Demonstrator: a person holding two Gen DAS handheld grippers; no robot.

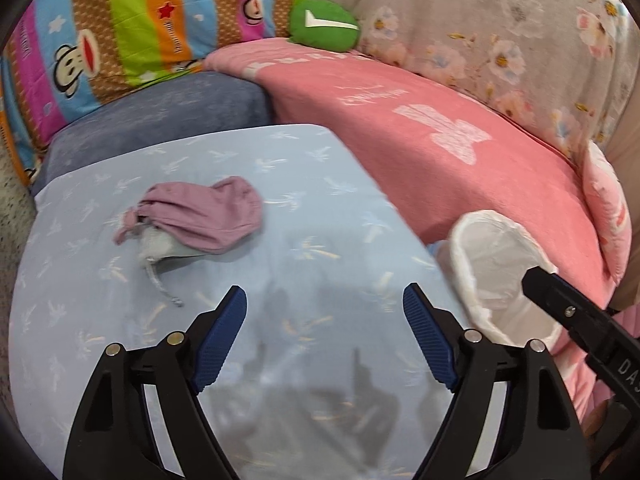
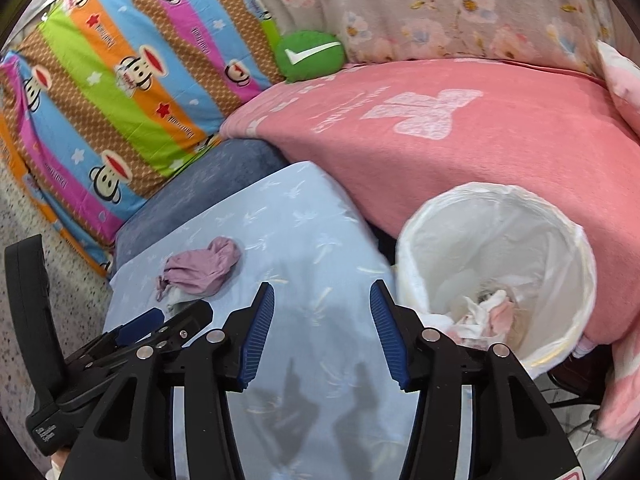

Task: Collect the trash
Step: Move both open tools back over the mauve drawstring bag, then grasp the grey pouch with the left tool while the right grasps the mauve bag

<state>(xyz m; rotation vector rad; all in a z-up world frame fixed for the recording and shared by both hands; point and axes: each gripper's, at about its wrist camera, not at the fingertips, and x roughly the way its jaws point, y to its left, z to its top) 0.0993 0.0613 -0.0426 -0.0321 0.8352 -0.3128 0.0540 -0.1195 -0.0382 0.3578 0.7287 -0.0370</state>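
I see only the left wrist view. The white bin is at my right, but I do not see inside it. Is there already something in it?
Observer: Yes. In the right wrist view the bottom of the bin holds crumpled white and pink trash.
Operator: Is the right gripper holding something? I see only one black finger of it.
Observer: No. The right gripper is open and empty, above the light blue cloth.
Operator: How is the bin lined?
Observer: A white plastic bag lines it, folded over the whole rim.
Operator: What is under the bin?
Observer: That is hidden; only its right rim against the pink blanket shows.
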